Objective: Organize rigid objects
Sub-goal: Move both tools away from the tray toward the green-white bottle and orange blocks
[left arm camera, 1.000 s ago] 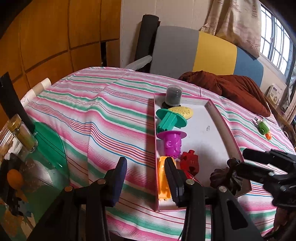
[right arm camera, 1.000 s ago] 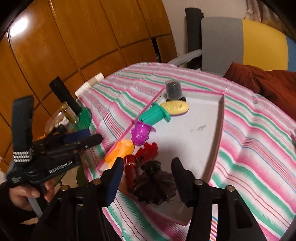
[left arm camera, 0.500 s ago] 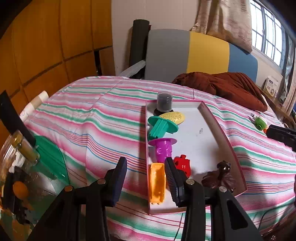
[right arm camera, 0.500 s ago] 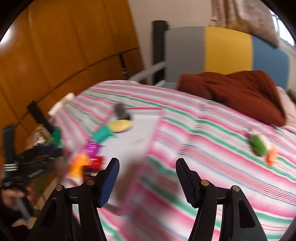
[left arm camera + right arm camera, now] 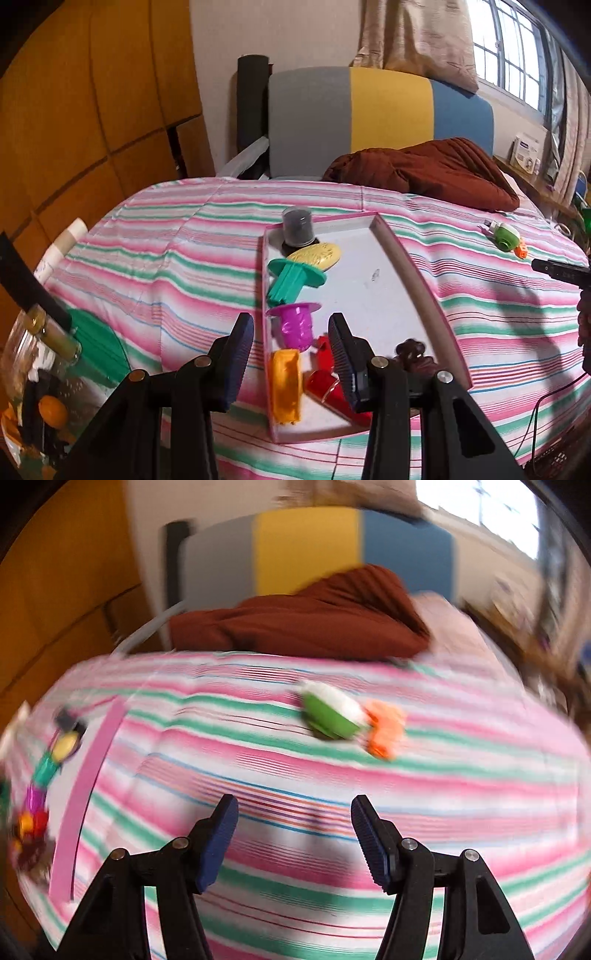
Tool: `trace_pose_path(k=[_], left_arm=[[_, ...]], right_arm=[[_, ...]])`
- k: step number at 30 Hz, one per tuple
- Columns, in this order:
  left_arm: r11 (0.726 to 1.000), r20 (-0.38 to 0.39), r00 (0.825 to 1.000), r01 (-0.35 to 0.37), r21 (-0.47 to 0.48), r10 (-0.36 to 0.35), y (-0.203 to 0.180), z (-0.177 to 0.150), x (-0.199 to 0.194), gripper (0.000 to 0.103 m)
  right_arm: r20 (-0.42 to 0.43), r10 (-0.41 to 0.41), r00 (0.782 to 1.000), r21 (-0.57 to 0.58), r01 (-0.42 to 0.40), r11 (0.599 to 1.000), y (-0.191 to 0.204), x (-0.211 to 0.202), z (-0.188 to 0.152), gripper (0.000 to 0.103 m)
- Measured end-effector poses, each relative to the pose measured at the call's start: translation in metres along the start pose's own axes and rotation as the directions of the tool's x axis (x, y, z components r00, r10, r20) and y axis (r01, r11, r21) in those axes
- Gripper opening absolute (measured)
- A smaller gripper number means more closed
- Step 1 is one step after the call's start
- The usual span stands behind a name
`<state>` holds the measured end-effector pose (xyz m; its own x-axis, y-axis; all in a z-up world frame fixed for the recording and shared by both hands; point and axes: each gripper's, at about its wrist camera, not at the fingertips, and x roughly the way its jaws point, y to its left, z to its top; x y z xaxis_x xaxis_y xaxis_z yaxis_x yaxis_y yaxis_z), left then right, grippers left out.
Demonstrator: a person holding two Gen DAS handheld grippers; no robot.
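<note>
Since a second ago our right claw (image 5: pixel 293 843) has swung off the tray (image 5: pixel 417 275) toward the green toy (image 5: pixel 328 714) and orange piece (image 5: pixel 386 733). Left claw (image 5: pixel 291 363): jaws apart, empty, over the tray's near toys. Most toys are trayed; two remain. Right jaws apart, empty, toys ahead, well apart.

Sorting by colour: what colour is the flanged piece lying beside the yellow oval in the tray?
Teal green, clearest in the left wrist view.
</note>
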<state>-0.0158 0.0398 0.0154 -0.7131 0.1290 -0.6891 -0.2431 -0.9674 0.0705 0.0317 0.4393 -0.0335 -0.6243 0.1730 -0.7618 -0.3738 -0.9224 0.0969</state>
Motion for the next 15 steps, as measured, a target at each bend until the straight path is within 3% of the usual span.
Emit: trace_pose_path(k=[3, 5, 8, 11, 15], left_arm=[[1.000, 0.012, 1.000, 0.013, 0.026, -0.013, -0.010, 0.007, -0.002, 0.042], [0.999, 0.014, 1.000, 0.026, 0.034, -0.026, -0.018, 0.013, -0.003, 0.042], [0.998, 0.012, 0.998, 0.060, 0.026, -0.061, -0.026, 0.020, -0.002, 0.042], [0.995, -0.002, 0.995, 0.100, 0.019, -0.100, -0.033, 0.026, 0.000, 0.042], [0.989, -0.035, 0.988, 0.148, -0.018, -0.148, -0.042, 0.032, 0.002, 0.042]], right_arm=[[-0.016, -0.062, 0.998, 0.103, 0.064, 0.993, -0.026, 0.002, 0.003, 0.065], [-0.044, -0.063, 0.997, 0.187, 0.070, 0.980, -0.043, 0.006, 0.004, 0.065], [-0.083, -0.079, 0.993, 0.256, 0.098, 0.962, -0.058, 0.010, 0.001, 0.065], [-0.140, -0.143, 0.980, 0.302, 0.179, 0.936, -0.071, 0.015, -0.003, 0.065], [-0.163, -0.140, 0.977, 0.393, 0.194, 0.899, -0.091, 0.016, -0.008, 0.065]])
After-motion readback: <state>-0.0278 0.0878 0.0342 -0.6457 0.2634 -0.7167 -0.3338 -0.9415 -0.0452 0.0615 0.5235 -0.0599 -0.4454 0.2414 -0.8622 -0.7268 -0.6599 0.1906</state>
